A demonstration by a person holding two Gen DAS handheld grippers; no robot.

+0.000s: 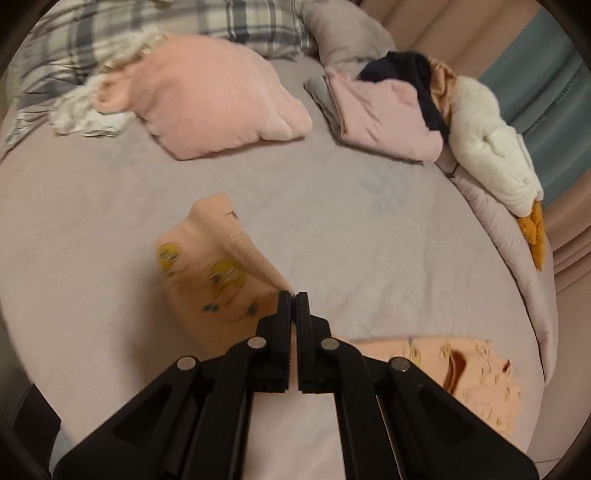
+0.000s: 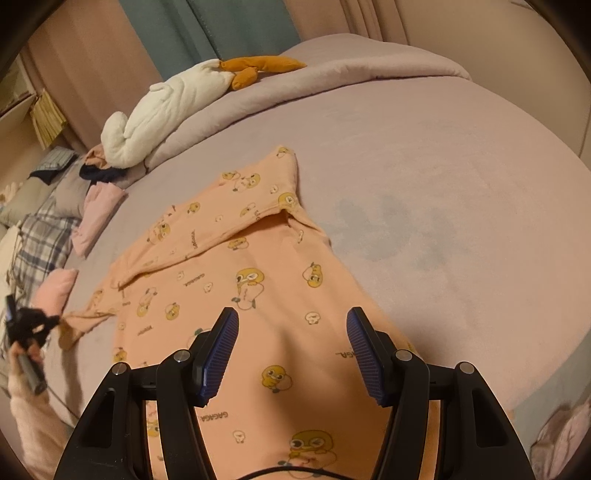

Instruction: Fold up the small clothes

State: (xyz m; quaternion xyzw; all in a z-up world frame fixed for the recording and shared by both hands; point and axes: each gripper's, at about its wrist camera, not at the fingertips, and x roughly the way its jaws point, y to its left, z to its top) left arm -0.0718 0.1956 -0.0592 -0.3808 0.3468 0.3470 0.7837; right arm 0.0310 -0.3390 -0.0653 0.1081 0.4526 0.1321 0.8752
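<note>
Left gripper (image 1: 294,295) fingers closed on sleeve (image 1: 221,254) of peach duck-print top (image 2: 236,280), lifted off bed (image 2: 461,221); right gripper (image 2: 292,325) fingers wide, above it.

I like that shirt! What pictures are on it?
Yellow cartoon ducks on the peach shirt, clearest in the right wrist view.

A bed (image 2: 461,177) covered in a pale mauve sheet carries everything. A peach top printed with yellow ducklings (image 2: 258,266) lies spread on it nearest the right wrist camera, one sleeve folded across its body. In the left wrist view, a pink cushion (image 1: 218,99) rests at the far left beside plaid bedding (image 1: 122,33); a folded pink garment (image 1: 384,118) with a dark piece (image 1: 413,74) on top lies far right. A white plush goose (image 1: 491,147) with orange feet lies along the rolled mauve duvet (image 1: 517,258) at the right edge.
</note>
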